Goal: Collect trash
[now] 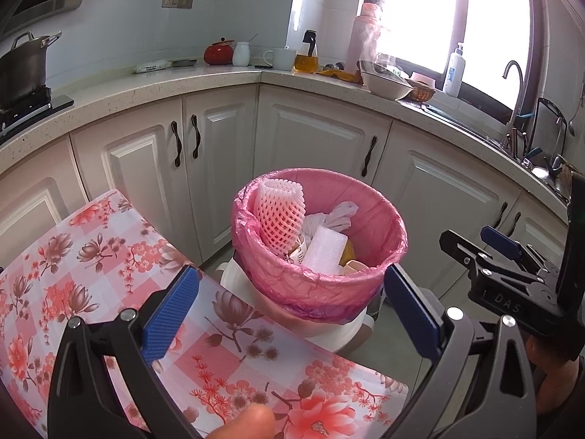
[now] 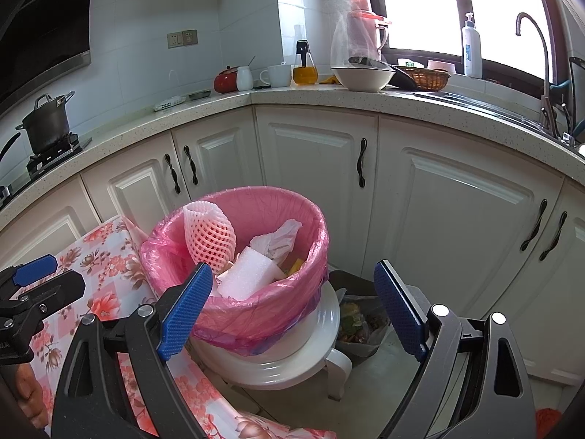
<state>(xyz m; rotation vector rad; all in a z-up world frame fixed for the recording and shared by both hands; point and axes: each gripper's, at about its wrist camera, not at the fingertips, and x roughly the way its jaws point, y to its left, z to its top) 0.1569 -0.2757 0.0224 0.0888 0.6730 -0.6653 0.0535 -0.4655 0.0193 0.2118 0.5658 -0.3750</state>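
Observation:
A bin lined with a pink bag (image 1: pixel 380 205) stands on a white stool (image 2: pixel 285 362) beside the table. Inside lie a pink foam fruit net (image 1: pixel 279 208), a white foam block (image 1: pixel 325 245) and crumpled white paper (image 1: pixel 338 214). The bin also shows in the right wrist view (image 2: pixel 270 216). My left gripper (image 1: pixel 292 309) is open and empty, just short of the bin's near rim. My right gripper (image 2: pixel 292 307) is open and empty, level with the bin's near side; it also shows in the left wrist view (image 1: pixel 497 252).
A table with a pink floral cloth (image 1: pixel 91 256) is at the left. White cabinets (image 2: pixel 318 168) stand behind the bin. The counter holds a steaming bowl (image 2: pixel 362 77), a pot (image 1: pixel 23 66), jars and a sink tap (image 2: pixel 537 44). A dark trash bag (image 2: pixel 360 318) lies on the floor.

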